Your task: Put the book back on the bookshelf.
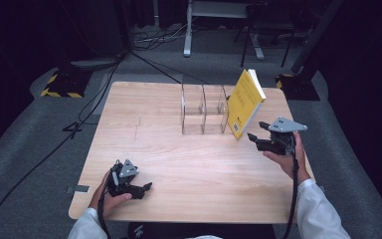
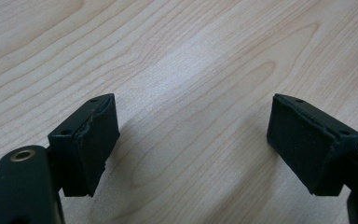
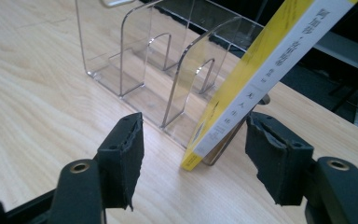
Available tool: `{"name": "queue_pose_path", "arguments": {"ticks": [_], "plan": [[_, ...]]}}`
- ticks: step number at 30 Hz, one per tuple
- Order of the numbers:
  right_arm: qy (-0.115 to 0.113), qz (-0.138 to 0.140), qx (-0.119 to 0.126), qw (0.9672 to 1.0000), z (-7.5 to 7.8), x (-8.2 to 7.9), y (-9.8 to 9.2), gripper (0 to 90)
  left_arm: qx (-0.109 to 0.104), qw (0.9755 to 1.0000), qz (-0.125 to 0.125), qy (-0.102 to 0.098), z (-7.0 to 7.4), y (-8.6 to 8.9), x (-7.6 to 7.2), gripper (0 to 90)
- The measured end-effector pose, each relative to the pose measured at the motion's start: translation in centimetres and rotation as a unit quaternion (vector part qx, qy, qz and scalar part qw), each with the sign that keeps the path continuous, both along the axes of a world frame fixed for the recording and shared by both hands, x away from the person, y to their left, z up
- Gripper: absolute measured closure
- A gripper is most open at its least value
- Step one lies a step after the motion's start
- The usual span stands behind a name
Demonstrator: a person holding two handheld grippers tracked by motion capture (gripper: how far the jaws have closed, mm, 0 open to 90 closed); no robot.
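Right gripper view: yellow book (image 3: 261,79), white spine with unreadable printed characters.

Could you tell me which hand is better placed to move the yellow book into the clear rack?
Right. The right gripper is open beside the book, which leans against the rack. The left gripper is open over bare table, far away.

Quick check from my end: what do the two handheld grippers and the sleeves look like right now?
Both the left gripper and the right gripper are black, two-jawed, each topped by a grey three-cornered plate with a black cable trailing back. The rectangular black pads look worn and ragged at the edges. The person wears white sleeves.
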State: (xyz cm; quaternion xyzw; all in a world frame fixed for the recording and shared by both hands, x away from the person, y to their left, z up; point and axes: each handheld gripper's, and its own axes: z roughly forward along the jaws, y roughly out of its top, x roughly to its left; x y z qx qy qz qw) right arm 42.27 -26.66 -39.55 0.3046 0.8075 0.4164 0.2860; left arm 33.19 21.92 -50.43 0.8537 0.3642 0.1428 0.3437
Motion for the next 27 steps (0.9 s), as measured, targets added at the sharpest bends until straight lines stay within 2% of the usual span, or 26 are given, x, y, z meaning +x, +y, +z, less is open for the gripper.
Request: {"name": "queue_pose_path", "arguments": {"ticks": [2, 9, 16, 27], "plan": [[0.0, 0.011, -0.019, 0.9998, 0.0, -0.7, 0.3, 37.7, 0.0, 1.0, 0.0, 0.0, 0.0, 0.0, 0.0, 17.3], [0.006, 0.032, -0.046, 0.9984, -0.6, -2.0, 0.3, 36.6, 0.0, 1.0, 0.0, 0.0, 0.0, 0.0, 0.0, 17.4], [0.008, 0.033, -0.05, 0.9981, -1.4, -3.2, -0.4, 36.0, 0.0, 1.0, 0.0, 0.0, 0.0, 0.0, 0.0, 17.4], [0.027, 0.024, -0.069, 0.997, -4.2, -5.2, -2.9, 34.7, 0.0, 1.0, 0.0, 0.0, 0.0, 0.0, 0.0, 17.3]]}}
